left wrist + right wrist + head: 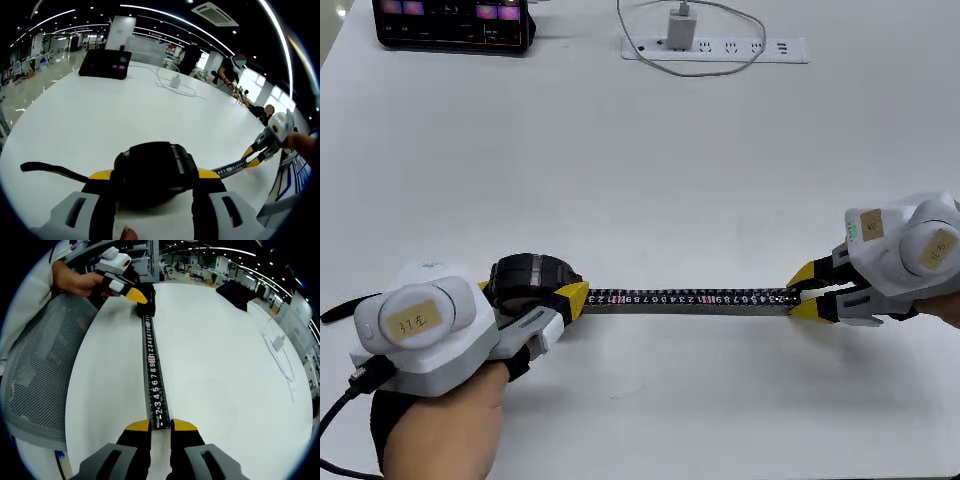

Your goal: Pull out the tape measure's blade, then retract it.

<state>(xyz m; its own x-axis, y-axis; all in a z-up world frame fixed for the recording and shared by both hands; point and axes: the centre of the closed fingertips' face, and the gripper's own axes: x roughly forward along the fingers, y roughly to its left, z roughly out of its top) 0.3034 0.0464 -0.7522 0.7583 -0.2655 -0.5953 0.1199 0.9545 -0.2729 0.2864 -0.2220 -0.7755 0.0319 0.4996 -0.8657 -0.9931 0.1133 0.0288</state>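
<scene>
The left claw (528,292) is clamping the tape measure's case (530,272), with its yellow-tipped jaws pressing on either side of the black body. The case is sitting right between them, down at bench (620,160) level. Out of the case the blade (690,298) is running flat along the bench, numbers up, straight across to the right claw (804,292). That right claw is pinching the very end of the blade, its jaws closing together on the tip. In the right gripper view the lowest numbers are showing just ahead of those jaws. The blade is lying straight between the two claws, which are standing well apart. A hand (440,430) is gripping the left claw from behind. Far ahead of both claws, at the back of the bench, a power strip (720,48) is lying with a white charger (682,28) plugged into it. A dark screen (455,22) is glowing well beyond the left claw.
</scene>
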